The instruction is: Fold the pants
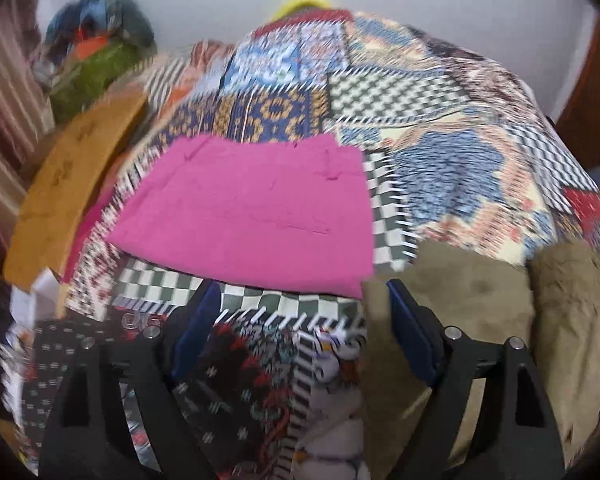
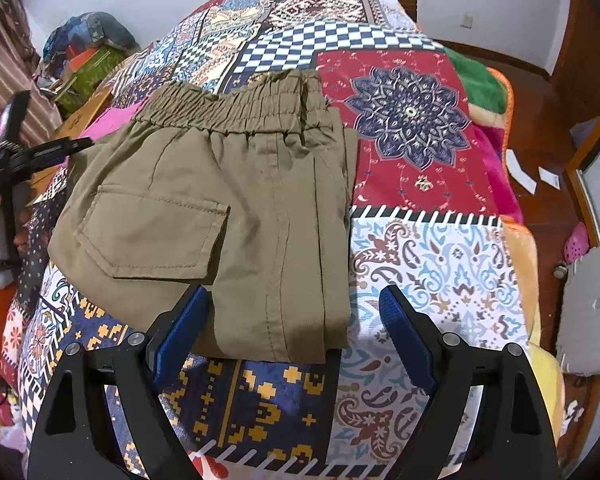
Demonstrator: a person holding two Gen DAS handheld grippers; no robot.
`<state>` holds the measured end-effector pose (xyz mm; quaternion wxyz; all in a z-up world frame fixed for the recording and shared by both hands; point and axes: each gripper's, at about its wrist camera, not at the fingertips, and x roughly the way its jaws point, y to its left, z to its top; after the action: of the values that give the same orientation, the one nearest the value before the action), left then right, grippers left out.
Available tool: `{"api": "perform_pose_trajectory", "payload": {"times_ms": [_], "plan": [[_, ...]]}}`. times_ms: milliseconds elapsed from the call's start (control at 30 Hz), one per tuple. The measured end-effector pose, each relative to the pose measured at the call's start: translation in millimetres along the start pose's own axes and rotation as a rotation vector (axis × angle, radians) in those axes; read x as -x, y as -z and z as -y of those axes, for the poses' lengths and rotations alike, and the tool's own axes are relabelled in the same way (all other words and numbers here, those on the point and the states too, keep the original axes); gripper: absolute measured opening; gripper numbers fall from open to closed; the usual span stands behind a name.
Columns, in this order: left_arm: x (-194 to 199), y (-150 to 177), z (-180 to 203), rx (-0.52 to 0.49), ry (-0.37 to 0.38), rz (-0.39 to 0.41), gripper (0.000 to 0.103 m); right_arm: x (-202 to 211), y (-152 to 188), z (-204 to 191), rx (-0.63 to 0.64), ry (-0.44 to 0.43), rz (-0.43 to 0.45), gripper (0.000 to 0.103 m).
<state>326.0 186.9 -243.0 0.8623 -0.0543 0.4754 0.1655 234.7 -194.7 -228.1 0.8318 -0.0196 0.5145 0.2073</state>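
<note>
Olive cotton pants (image 2: 220,208) are lying folded into a compact rectangle on the patchwork bedspread (image 2: 420,264), elastic waistband at the far end and a flap pocket facing up. A folded pink garment (image 1: 244,212) is sitting just beside them, on the left.

Both tools are standing wide open and gripping nothing. The right gripper (image 2: 292,320) is hovering at the near hem of the pants, its left finger overlapping the cloth's edge in the view and its right finger over bare quilt. The left gripper (image 1: 296,312) is hanging over the quilt in front of the pink garment, with the olive cloth just off its right finger.

Judging by the tidy stack, the fold is looking close to finished, so the main risk is undoing it. A finger dragging across the near hem could be peeling the top layer back or skewing the rectangle. The layers at the right edge are looking loosely stacked and might be slipping apart if nudged. Pinching only one layer would be lifting the fold open.

The left wrist view is smeared by motion, so the pink garment's seams are hard to read, and whether the right tool's finger is touching the hem or floating above it probably cannot be settled. The pants' underside and inner layers are hidden.
</note>
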Motion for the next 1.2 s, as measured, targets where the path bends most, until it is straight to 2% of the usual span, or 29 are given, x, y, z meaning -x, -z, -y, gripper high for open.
{"api": "perform_pose_trajectory", "payload": {"times_ms": [100,133,267,367,533,600,667,833,933,1033,1200], "plan": [[33,13,11,-0.043,0.058,0.026,0.085,11,1,0,-0.003,0.008,0.024,0.085],[40,17,13,-0.044,0.078,0.027,0.088,16,1,1,-0.006,0.006,0.035,0.085],[67,39,22,0.006,0.207,0.009,0.097,36,4,2,-0.023,0.002,0.074,0.086],[80,59,33,0.020,0.277,-0.016,0.098,46,9,1,-0.022,0.009,0.092,0.086],[92,87,61,-0.034,0.279,-0.026,0.098,49,14,-1,-0.011,0.026,0.098,0.086],[88,95,67,-0.029,0.296,-0.054,0.098,48,15,-2,-0.007,0.030,0.095,0.086],[81,99,68,-0.005,0.306,-0.081,0.098,46,15,-2,0.000,0.036,0.090,0.086],[50,107,60,0.153,0.356,-0.180,0.098,32,14,-2,0.002,0.046,0.066,0.086],[43,107,57,0.196,0.367,-0.186,0.101,21,12,-1,0.002,0.055,0.049,0.086],[38,101,64,0.187,0.360,-0.193,0.102,9,11,2,0.000,0.050,0.024,0.086],[28,86,77,0.161,0.353,-0.194,0.102,-6,6,9,-0.033,-0.007,-0.006,0.089]]}}
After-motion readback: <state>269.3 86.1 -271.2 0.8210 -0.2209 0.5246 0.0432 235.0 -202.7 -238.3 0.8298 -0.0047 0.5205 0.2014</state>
